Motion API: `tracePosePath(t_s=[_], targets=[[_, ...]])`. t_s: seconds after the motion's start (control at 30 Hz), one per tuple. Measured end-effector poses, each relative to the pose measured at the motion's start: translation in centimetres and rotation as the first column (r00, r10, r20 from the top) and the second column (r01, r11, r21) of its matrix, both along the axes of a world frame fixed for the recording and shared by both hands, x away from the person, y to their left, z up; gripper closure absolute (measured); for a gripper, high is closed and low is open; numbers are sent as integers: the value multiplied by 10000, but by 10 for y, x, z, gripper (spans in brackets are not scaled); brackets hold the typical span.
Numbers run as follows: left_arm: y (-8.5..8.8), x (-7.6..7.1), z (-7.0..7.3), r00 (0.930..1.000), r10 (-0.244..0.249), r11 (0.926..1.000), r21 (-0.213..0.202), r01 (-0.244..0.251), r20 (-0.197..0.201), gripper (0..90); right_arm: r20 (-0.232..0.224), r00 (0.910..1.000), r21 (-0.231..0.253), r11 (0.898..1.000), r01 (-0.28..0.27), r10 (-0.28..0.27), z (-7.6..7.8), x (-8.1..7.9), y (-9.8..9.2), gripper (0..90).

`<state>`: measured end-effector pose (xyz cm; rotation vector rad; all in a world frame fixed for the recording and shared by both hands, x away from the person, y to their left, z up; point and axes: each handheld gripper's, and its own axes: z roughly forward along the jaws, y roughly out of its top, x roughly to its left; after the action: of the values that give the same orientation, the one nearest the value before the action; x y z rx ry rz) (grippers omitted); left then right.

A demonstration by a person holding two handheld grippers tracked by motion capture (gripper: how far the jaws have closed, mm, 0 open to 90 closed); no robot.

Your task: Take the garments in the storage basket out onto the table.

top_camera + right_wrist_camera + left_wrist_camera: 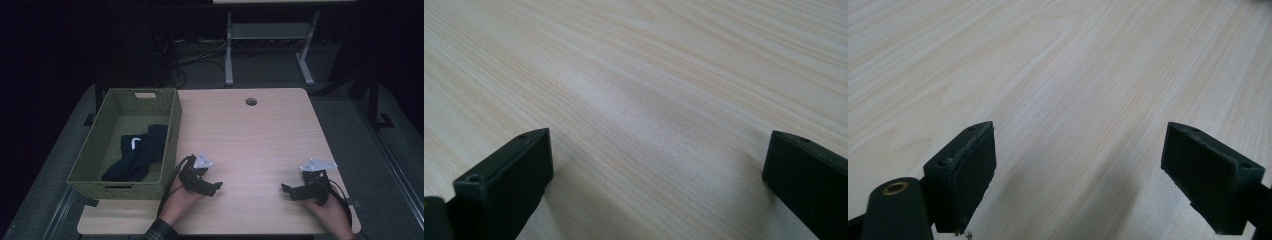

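Both grippers rest low over the light wooden table (pixel 250 135) near its front edge. My left gripper (pixel 216 187) sits just right of the green woven basket (pixel 95 155) and points right; my right gripper (pixel 286 190) points left toward it. Each one is open with bare wood between its jaws, as the left gripper view (pixel 1078 165) and the right gripper view (pixel 656 175) show. Dark navy clothing (pixel 140 152) with a small white mark lies inside the basket.
A round cable hole (pixel 251 101) is in the table near its far edge. Beyond the table stand a white desk frame (pixel 270 45) and tangled cables (pixel 190 55) on the dark floor. A dark mat borders the table's sides.
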<state>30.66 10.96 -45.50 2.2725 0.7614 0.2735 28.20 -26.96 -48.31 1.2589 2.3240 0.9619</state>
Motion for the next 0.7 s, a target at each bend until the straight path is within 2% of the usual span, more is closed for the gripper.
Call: tracePosePath(t_s=[0.07, 0.2, 0.43, 0.57, 0.7], targets=[[0, 0, 3, 9999, -5, 10000, -56, 5, -102, 139, 8, 10000, -1, 10000, -7, 7, 0, 0, 0, 0], [0, 0, 6, 10000, 4, 10000, 37, -4, -34, 140, 5, 10000, -1, 10000, -9, 9, 0, 0, 0, 0], [0, 0, 15, 10000, -29, 10000, -31, 29, -46, 140, 7, 10000, 2, 10000, -27, 27, 0, 0, 0, 0], [-1, -1, 22, 9998, -88, 9997, -234, 84, -189, 140, 10, 10000, 1, 10000, -27, 27, 0, 0, 0, 0], [-3, -1, 27, 9999, -142, 9998, -104, 141, -88, 142, 11, 10000, 3, 10000, -28, 28, 0, 0, 0, 0]])
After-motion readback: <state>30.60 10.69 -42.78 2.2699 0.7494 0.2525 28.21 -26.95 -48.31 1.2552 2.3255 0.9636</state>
